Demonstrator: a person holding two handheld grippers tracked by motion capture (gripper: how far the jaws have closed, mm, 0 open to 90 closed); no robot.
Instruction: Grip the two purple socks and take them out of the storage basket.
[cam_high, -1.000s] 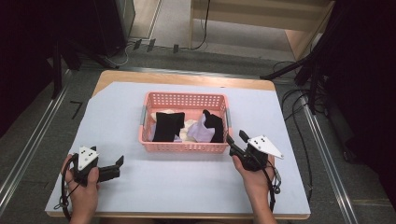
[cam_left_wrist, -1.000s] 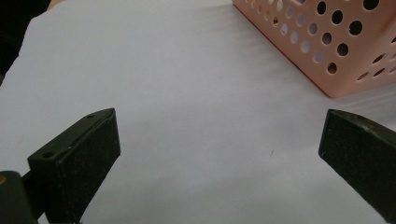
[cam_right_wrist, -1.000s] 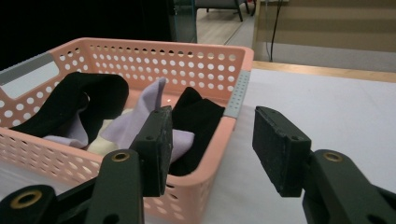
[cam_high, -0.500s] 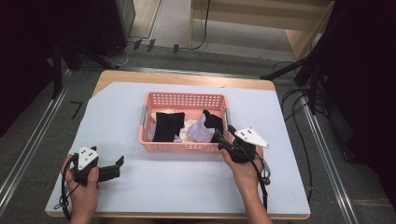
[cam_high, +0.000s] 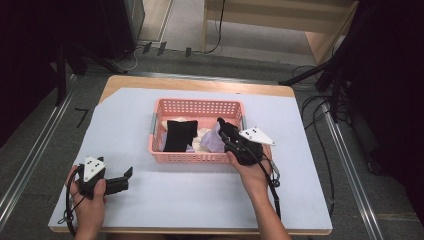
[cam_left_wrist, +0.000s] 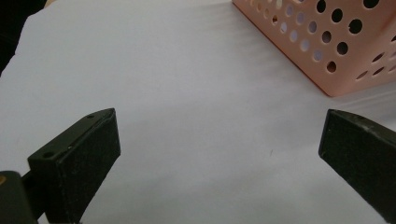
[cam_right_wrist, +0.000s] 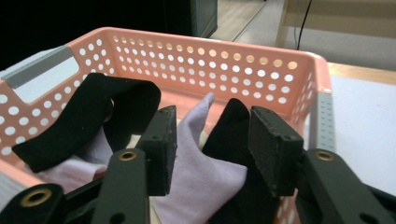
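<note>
We are moving the right tool (cam_high: 222, 129) from the basket's (cam_high: 197, 105) lower right into its right half, jaws narrowing around, not yet pinching, the lilac cloth (cam_right_wrist: 196, 154), while the left tool (cam_high: 125, 179) is idling released at lower left.

White sheet (cam_high: 165, 200) covers most of a wooden table (cam_high: 200, 84), centre frame. Grey floor (cam_high: 40, 150) with metal rails at left and right. Black cables (cam_high: 320, 115) right. Wooden furniture (cam_high: 280, 20) top.
</note>
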